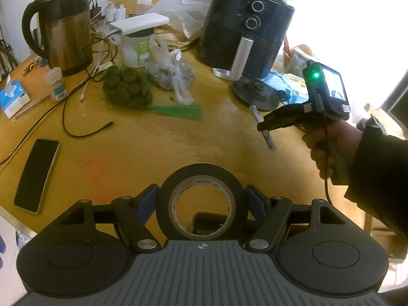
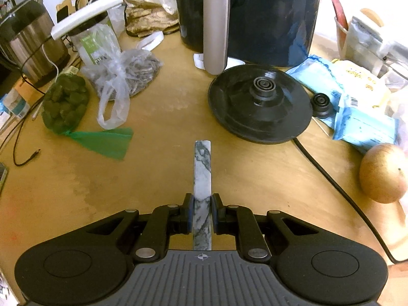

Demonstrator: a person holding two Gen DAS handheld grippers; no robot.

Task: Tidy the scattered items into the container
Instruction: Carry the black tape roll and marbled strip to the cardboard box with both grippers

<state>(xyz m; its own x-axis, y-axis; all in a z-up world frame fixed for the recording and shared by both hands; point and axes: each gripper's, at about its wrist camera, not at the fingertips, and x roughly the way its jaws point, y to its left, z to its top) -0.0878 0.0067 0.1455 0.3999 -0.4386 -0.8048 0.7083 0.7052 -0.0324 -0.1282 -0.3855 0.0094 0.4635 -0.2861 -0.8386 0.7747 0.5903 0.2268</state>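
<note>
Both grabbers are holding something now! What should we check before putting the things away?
1. Left gripper closed on the tape roll: ok, the jaws press both sides.
2. Right gripper closed on the marbled stick: ok, held near one end.
3. Stick lifted off the table: ok, judging by the left view.
4. Container in sight: not ok, neither view shows an obvious one.
5. Stick clear of the black kettle base: ok, there is a gap.
6. Cable out of the way: cannot tell.
</note>
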